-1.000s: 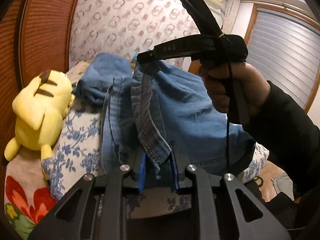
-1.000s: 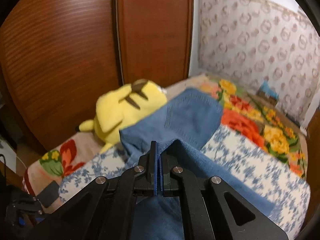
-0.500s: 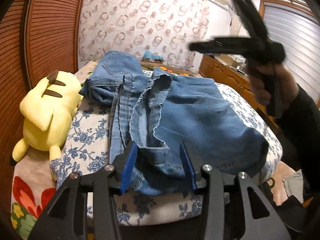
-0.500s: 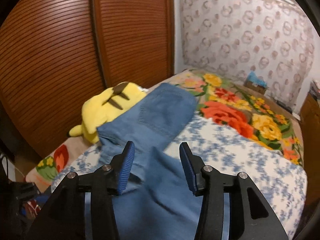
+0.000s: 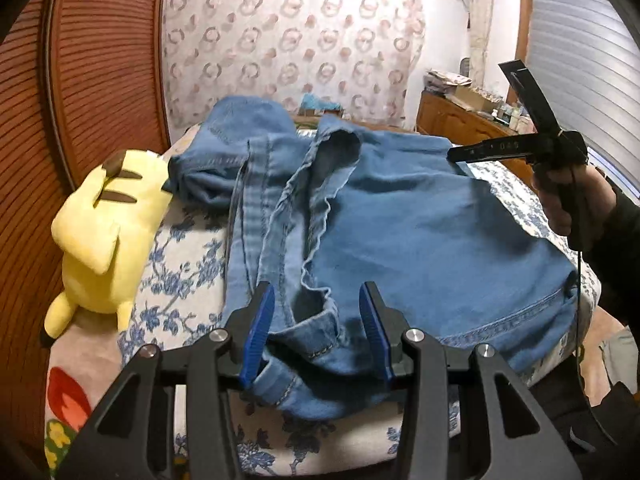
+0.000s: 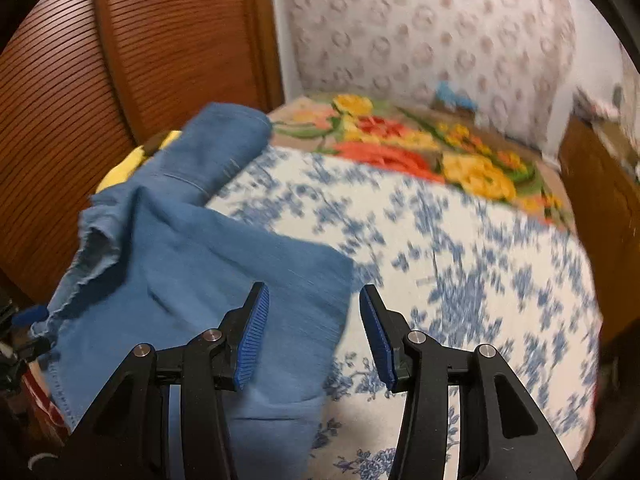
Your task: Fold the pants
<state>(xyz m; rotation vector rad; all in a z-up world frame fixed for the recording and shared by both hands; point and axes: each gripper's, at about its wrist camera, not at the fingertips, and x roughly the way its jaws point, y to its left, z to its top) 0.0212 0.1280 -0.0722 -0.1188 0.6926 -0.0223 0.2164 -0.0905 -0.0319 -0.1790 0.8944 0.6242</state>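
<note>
Blue jeans (image 5: 400, 232) lie folded over on the bed, one leg end bunched toward the plush toy. My left gripper (image 5: 316, 288) is open just above the near edge; a crumpled denim hem lies between the blue pads (image 5: 256, 328) without being pressed. A hand holds my right gripper (image 5: 460, 154) above the jeans' far right side. In the right wrist view that gripper (image 6: 313, 290) is open, hovering over the jeans' (image 6: 180, 260) right edge and the bedcover, with nothing gripped.
A yellow plush toy (image 5: 100, 232) lies left of the jeans against the brown slatted wardrobe doors (image 5: 80, 80). The blue-flowered white bedcover (image 6: 460, 264) spreads to the right, with a bright floral blanket (image 6: 400, 140) behind it. A wooden dresser (image 5: 460, 124) stands at the far right.
Both grippers were shut on the lifted jeans; both have opened and let go. The jeans dropped flat on the bed. The right gripper swung off to the right and lower.
</note>
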